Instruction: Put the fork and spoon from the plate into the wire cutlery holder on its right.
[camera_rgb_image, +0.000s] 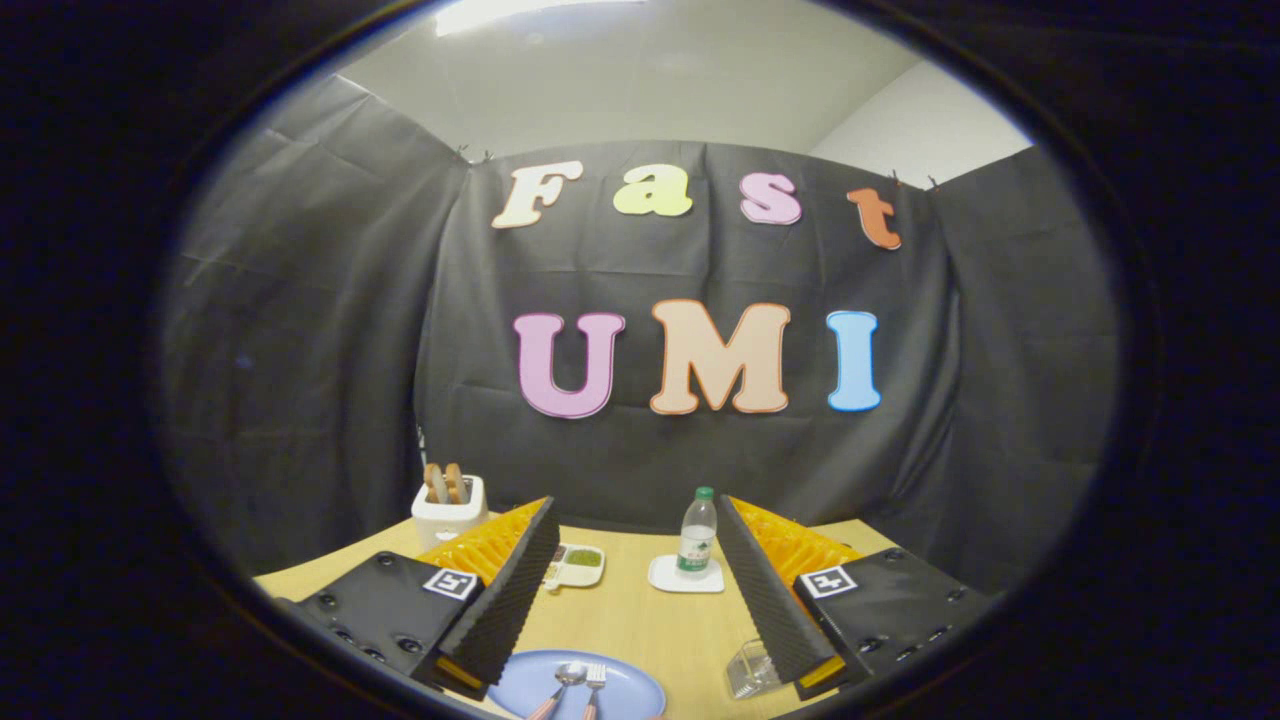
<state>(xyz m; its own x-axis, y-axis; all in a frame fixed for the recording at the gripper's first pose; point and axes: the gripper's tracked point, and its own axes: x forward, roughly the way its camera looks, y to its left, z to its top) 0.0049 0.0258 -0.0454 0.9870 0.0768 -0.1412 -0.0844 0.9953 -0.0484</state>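
Gripper wide open — empty, above plate

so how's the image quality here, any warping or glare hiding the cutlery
Gripper view: strong fisheye bending curves the light wooden table edge and booth walls; even lighting, no glare on the round blue plate; the metal spoon and fork look small but sharp between the open gripper fingers.

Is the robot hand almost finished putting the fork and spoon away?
Not yet. Nothing is done: the spoon and fork lie on the blue plate. The gripper is open, holding nothing. Both must go into the holder on the right.
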